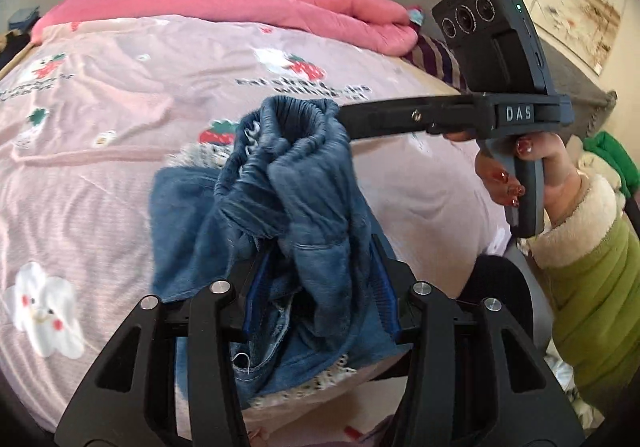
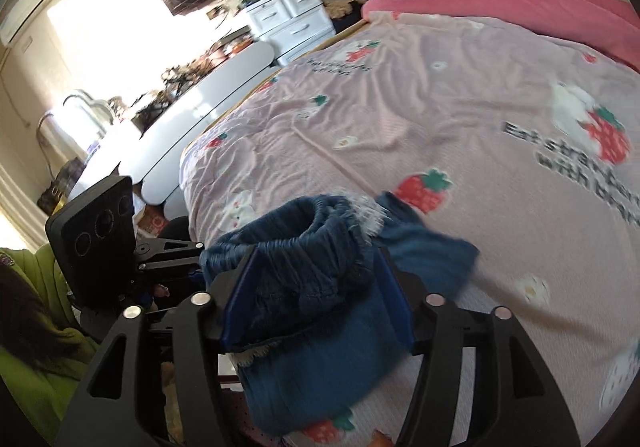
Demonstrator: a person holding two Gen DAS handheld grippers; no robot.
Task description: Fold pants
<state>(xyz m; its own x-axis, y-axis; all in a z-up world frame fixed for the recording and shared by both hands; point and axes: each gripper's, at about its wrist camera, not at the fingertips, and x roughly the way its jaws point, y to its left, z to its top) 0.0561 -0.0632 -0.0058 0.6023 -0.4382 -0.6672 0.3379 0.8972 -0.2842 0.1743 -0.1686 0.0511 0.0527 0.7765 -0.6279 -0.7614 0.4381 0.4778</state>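
The blue denim pants (image 1: pixel 296 215) with frayed white hems are bunched and lifted above the pink bed sheet (image 1: pixel 100 119). My left gripper (image 1: pixel 320 287) is shut on a bundle of the denim near the view's bottom. My right gripper (image 1: pixel 340 115) reaches in from the right and is shut on the elastic waistband at the top of the bundle. In the right wrist view, my right gripper (image 2: pixel 316 283) holds the gathered waistband of the pants (image 2: pixel 320 347), which hang down over the bed's near edge. The left gripper's body (image 2: pixel 96 239) shows at left.
A pink quilt (image 1: pixel 240 3) lies heaped at the far side of the bed. A grey headboard (image 1: pixel 560 63) stands at right. White rounded boards (image 2: pixel 192 115) and a white drawer unit (image 2: pixel 292 19) stand beside the bed. The person's green sleeve (image 1: pixel 592 287) is at right.
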